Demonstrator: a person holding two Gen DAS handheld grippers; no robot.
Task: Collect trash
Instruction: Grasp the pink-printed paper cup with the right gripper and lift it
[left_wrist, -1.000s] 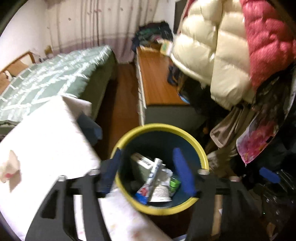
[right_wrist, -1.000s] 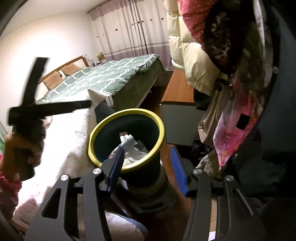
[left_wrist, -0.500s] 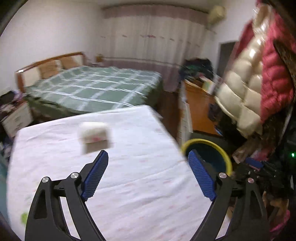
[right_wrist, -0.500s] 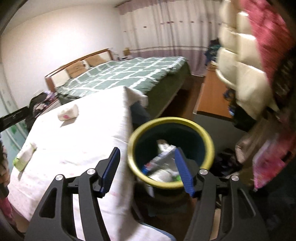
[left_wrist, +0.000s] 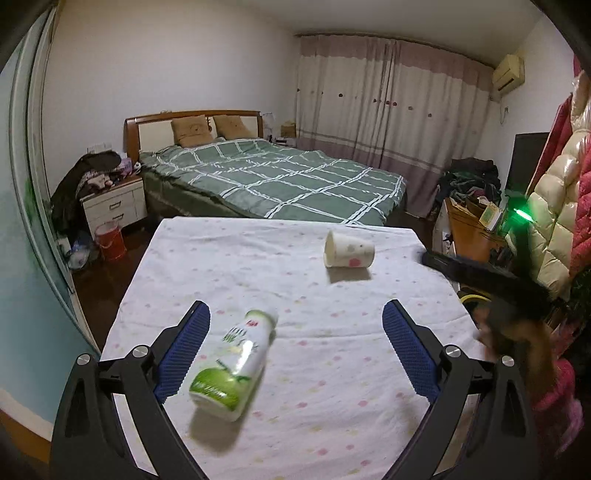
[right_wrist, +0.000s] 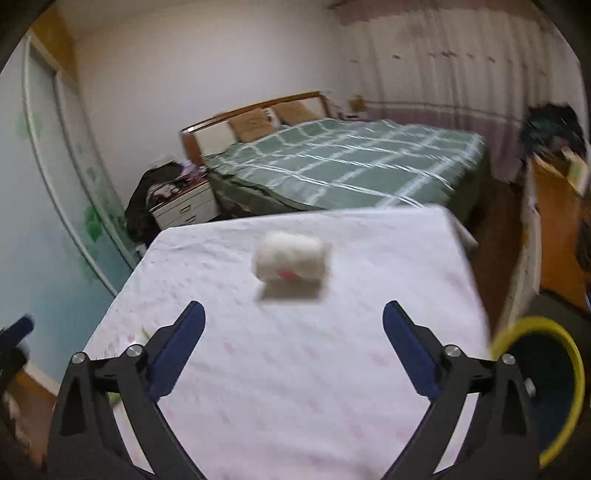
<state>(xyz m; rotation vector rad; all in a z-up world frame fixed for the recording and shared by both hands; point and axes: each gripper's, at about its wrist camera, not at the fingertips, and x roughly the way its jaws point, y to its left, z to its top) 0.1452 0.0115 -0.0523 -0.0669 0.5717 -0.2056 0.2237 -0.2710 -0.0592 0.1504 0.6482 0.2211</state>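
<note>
Over the desk (left_wrist: 332, 424) with its dotted white cloth, my left gripper (left_wrist: 295, 354) hangs, jaws having just swung wide, nothing pinched. Between the blue pads but touching neither, close to the left one, a green-and-white plastic bottle (left_wrist: 232, 365) lies on its side. Farther off, a paper cup (left_wrist: 348, 249) lies tipped over near the desk's far edge. At the right of this view, my right hand (left_wrist: 517, 332) grips a dark handle. My right gripper (right_wrist: 293, 350) has also just spread wide and is empty; its blurred view puts the cup (right_wrist: 290, 264) ahead of the pads. Only this view shows the yellow-rimmed trash bin (right_wrist: 565, 373) beside the desk's right edge, and barely a sliver of the bottle.
</note>
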